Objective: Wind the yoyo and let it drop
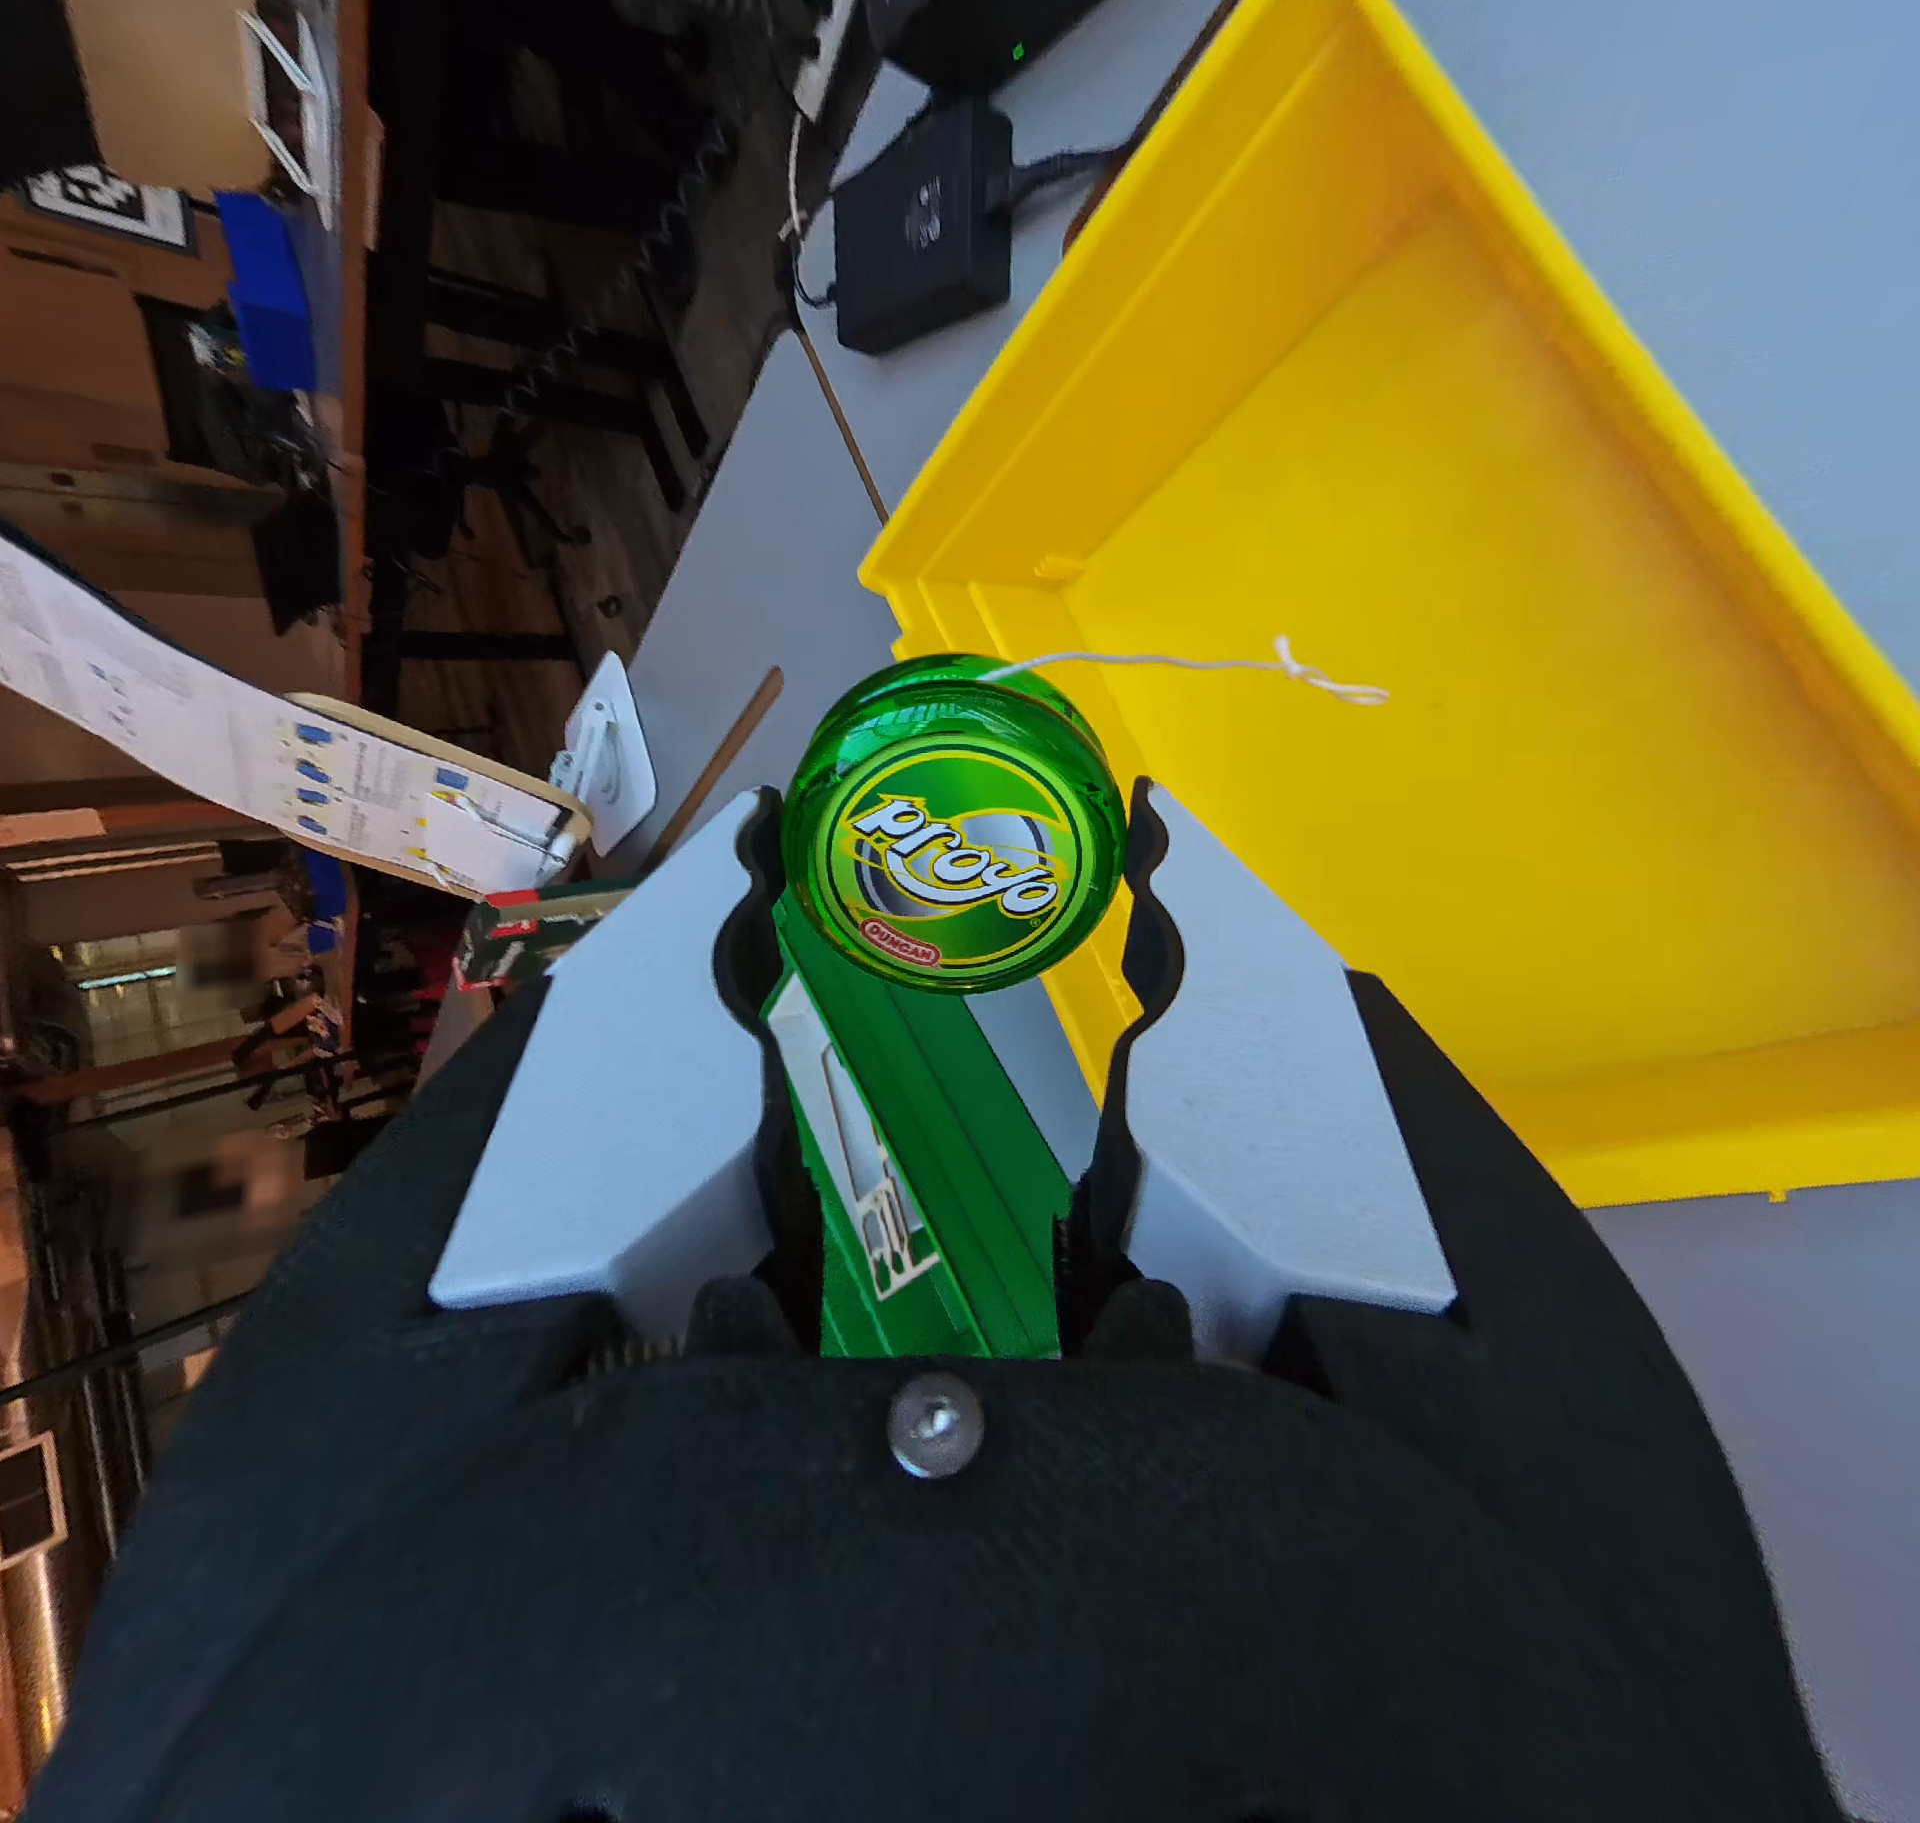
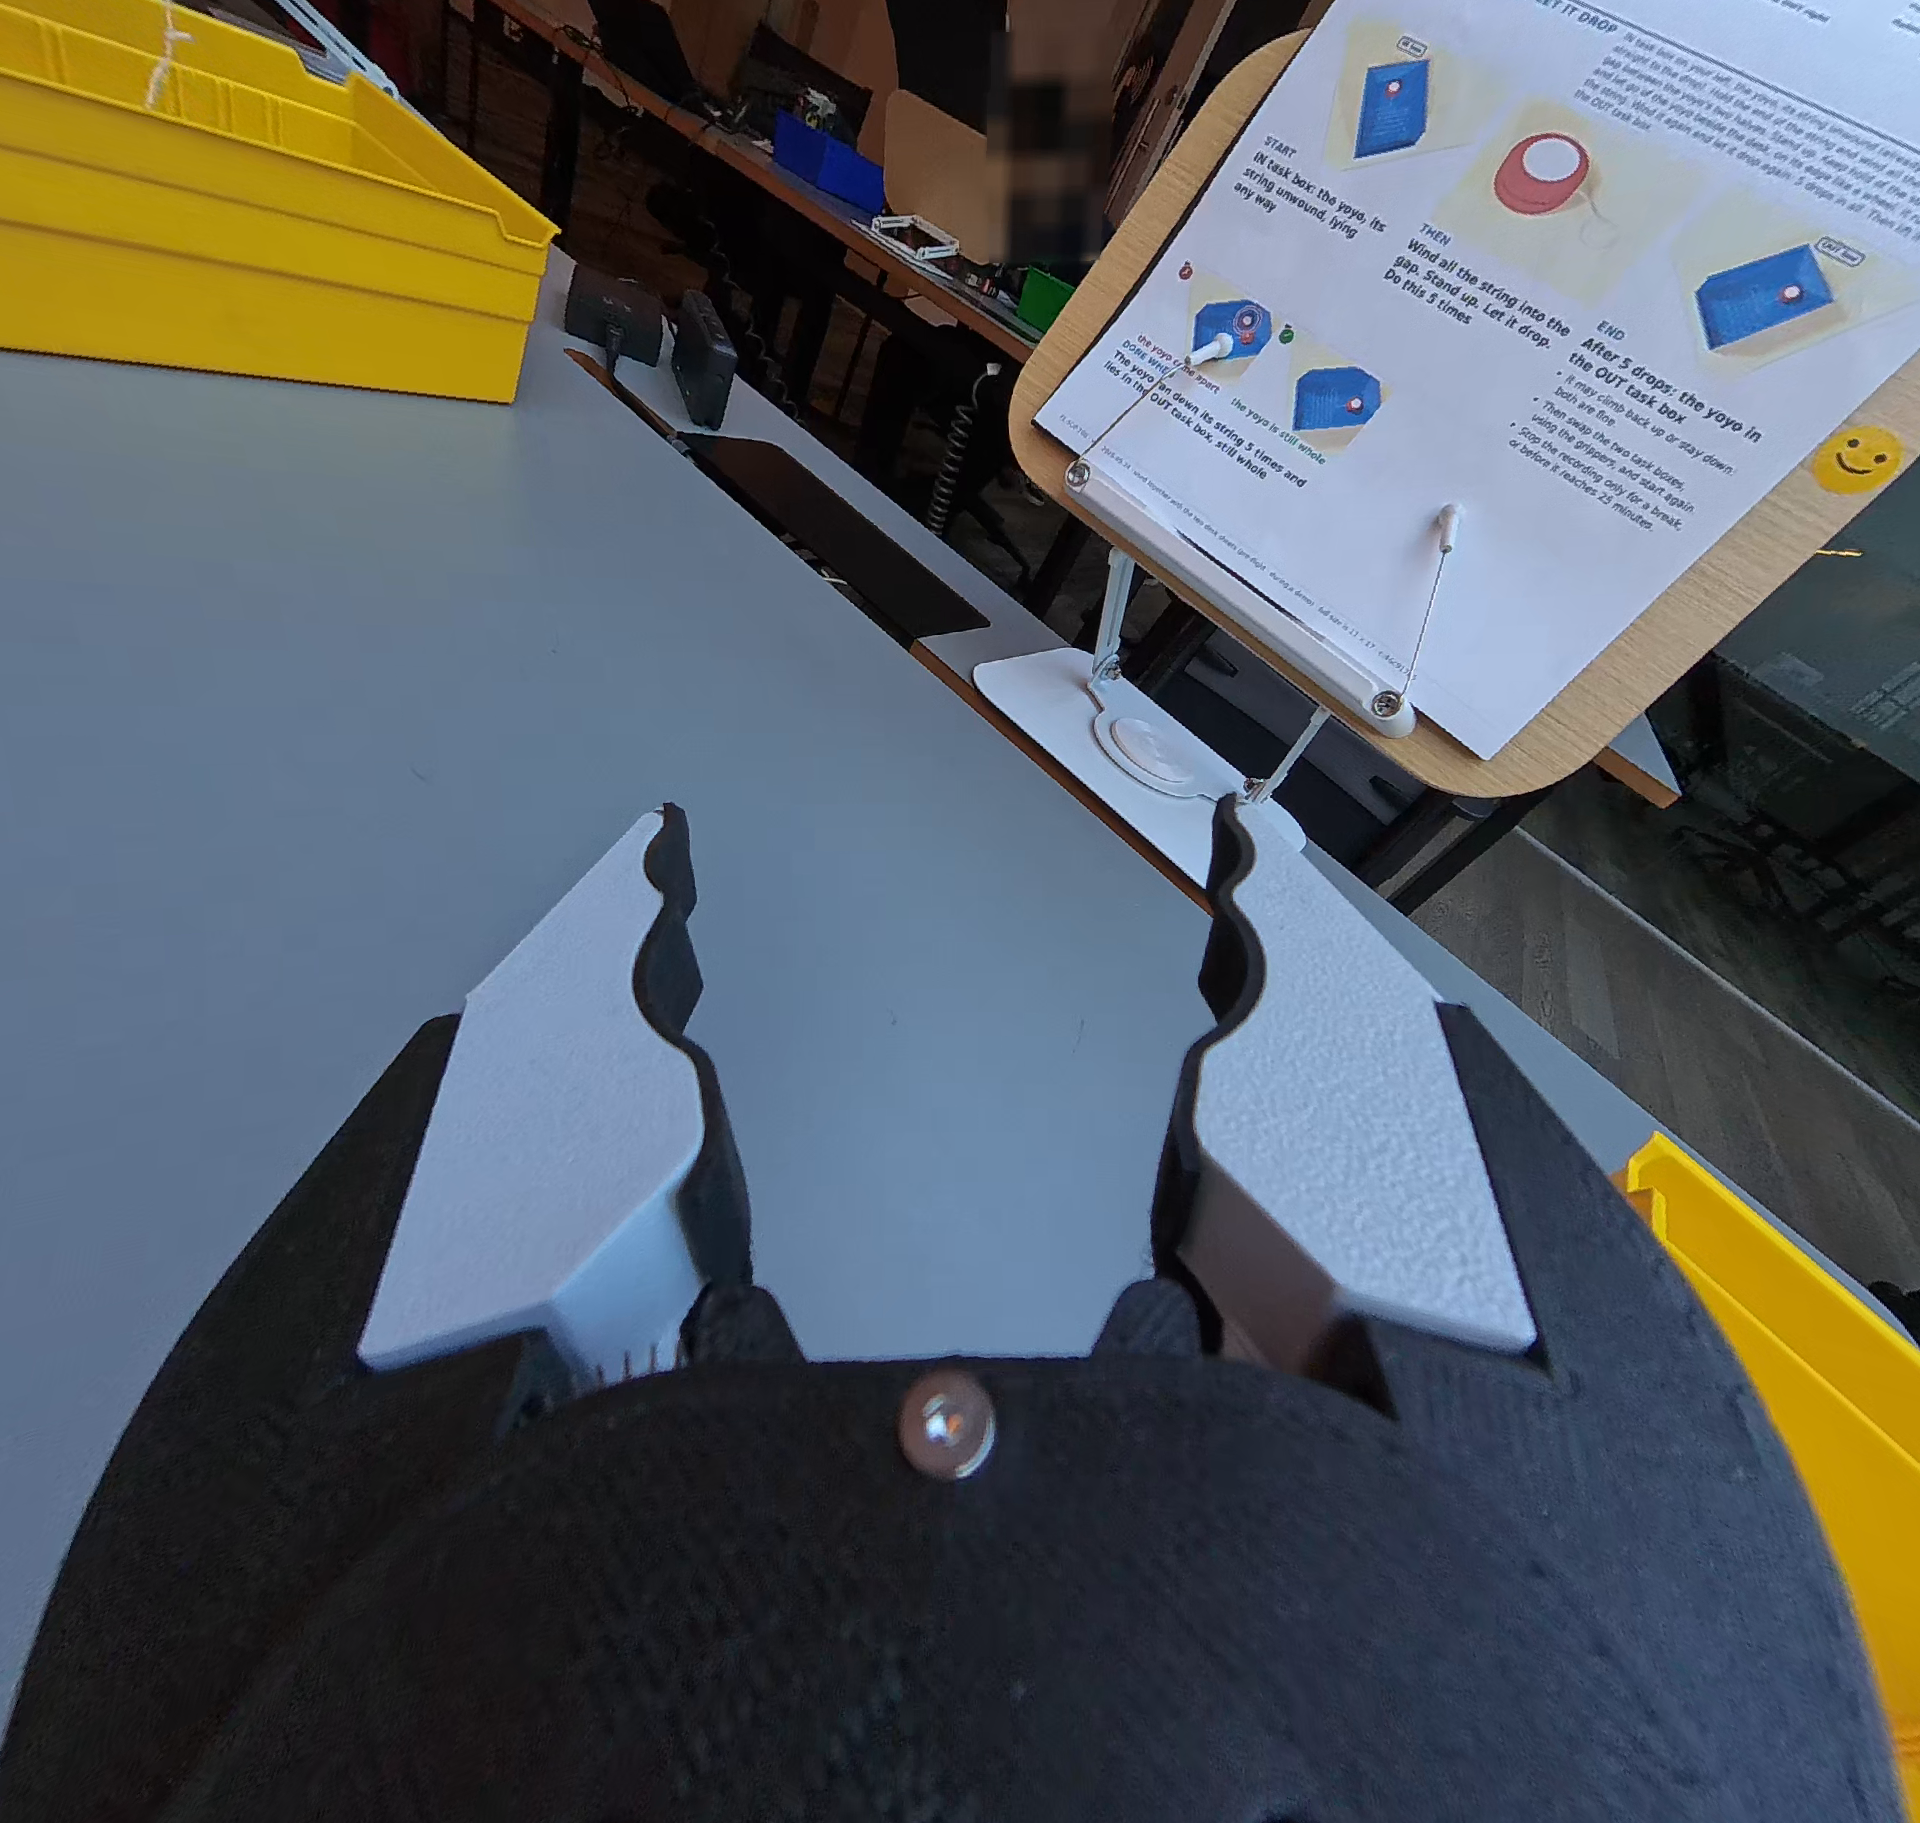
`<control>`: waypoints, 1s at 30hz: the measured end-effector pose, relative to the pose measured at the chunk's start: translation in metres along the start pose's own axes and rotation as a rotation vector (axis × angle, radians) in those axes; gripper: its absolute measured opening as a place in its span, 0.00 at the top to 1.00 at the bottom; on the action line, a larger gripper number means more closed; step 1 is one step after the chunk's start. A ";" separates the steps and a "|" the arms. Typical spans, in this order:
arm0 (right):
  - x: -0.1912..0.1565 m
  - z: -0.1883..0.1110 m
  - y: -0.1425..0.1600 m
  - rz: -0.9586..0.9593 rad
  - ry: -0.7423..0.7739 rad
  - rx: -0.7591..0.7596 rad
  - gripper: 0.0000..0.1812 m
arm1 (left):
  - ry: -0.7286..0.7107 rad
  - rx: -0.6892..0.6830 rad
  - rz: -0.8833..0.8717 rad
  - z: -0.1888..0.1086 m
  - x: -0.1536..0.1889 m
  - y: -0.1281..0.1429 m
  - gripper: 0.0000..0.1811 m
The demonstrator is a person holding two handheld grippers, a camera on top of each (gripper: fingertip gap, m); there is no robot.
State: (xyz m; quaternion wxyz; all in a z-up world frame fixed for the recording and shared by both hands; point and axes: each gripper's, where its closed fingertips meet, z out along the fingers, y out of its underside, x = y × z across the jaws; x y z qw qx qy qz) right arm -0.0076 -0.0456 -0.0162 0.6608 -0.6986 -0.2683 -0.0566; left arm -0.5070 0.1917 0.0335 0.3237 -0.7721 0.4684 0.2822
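A green translucent yoyo (image 1: pixel 951 828) is held by its rims between the fingers of my left gripper (image 1: pixel 953 802), which is shut on it. Its white string (image 1: pixel 1195 664) looks mostly wound. A short knotted end sticks out over the yellow box (image 1: pixel 1507 890). In the right wrist view the string end (image 2: pixel 164 59) hangs at the top left above the same yellow box (image 2: pixel 260 246). My right gripper (image 2: pixel 951 817) is open and empty above the grey table (image 2: pixel 416 682).
A green plastic piece (image 1: pixel 914 1150) shows behind the yoyo between the left fingers. A paper sheet on a wooden stand (image 2: pixel 1507 319) stands at the table's far edge. A second yellow box (image 2: pixel 1787 1358) is at the right. Black power bricks (image 1: pixel 925 235) lie beyond the first box. My hands' fingertips stand some 55 cm from each other. The green plastic piece (image 1: pixel 914 1150) sits 30 cm or so from the ends of my left fingers.
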 end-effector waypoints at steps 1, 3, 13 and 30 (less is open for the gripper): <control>0.000 0.000 0.000 0.001 0.000 0.000 0.46 | -0.015 0.024 0.006 -0.006 -0.001 -0.008 0.64; -0.001 0.000 0.001 0.001 -0.002 -0.003 0.46 | -0.038 0.078 0.025 -0.020 -0.001 -0.025 0.64; -0.005 0.002 0.000 0.001 -0.012 -0.006 0.46 | -0.133 0.394 0.191 -0.093 0.044 -0.125 0.64; -0.031 0.009 -0.009 0.108 -0.111 0.033 0.46 | 0.230 1.142 -0.124 -0.235 0.181 -0.276 0.64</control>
